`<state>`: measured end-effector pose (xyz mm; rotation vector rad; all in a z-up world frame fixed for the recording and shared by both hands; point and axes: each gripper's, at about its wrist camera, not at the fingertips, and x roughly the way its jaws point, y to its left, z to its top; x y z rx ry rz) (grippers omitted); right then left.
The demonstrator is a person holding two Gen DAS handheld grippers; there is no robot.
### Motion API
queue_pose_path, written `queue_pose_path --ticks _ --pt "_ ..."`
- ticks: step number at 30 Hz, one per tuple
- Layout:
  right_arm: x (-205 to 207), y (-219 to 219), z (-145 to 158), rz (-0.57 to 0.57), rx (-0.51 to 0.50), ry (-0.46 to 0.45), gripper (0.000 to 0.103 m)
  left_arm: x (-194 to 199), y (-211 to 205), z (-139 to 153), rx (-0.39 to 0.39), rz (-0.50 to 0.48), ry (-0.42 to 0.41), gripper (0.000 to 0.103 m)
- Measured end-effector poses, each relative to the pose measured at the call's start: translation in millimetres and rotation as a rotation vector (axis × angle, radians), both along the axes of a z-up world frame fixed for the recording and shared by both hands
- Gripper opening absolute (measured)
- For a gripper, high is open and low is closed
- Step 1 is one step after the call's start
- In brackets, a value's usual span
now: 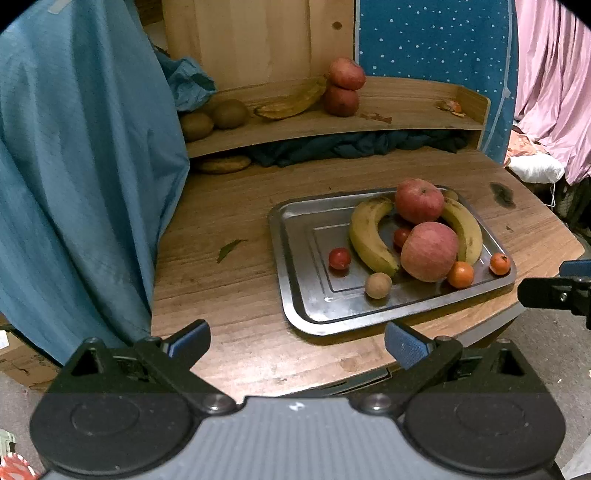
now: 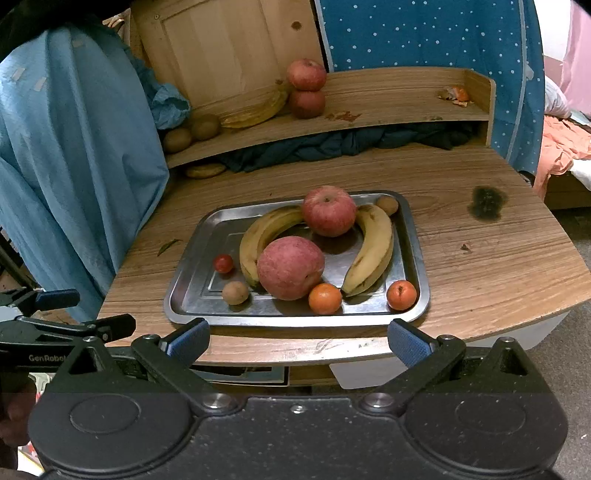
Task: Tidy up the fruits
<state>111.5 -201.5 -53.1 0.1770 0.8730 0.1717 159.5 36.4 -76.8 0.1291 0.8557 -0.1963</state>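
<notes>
Fruits (image 2: pixel 290 267) crowd tray (image 2: pixel 192 280); one brown fruit (image 2: pixel 387 205) half-hidden.

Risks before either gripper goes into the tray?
1. The near apple leans on the left banana; pulling either may send the other rolling.
2. Two apples are stacked on the shelf; a knock may topple the top one.
3. The tray sits near the table edge.

silver tray (image 2: pixel 413 236) on a brown wood-grain tabletop (image 2: pixel 498 258); yellow bananas (image 2: pixel 373 251), pinkish-red apples (image 2: pixel 290 267), orange tangerines (image 2: pixel 325 298), a small red tomato (image 2: pixel 223 263). behind, blue cloth with white dots (image 2: pixel 424 33). blue-padded black tongs (image 2: pixel 297 341).
</notes>
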Motion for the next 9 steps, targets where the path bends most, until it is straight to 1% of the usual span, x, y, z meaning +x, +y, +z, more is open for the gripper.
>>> queue_pose_path --ticks 9 --pt "5.5 2.5 -1.4 0.007 -0.005 0.009 0.102 1.5 0.4 1.3 -0.028 -0.021 -0.009 0.102"
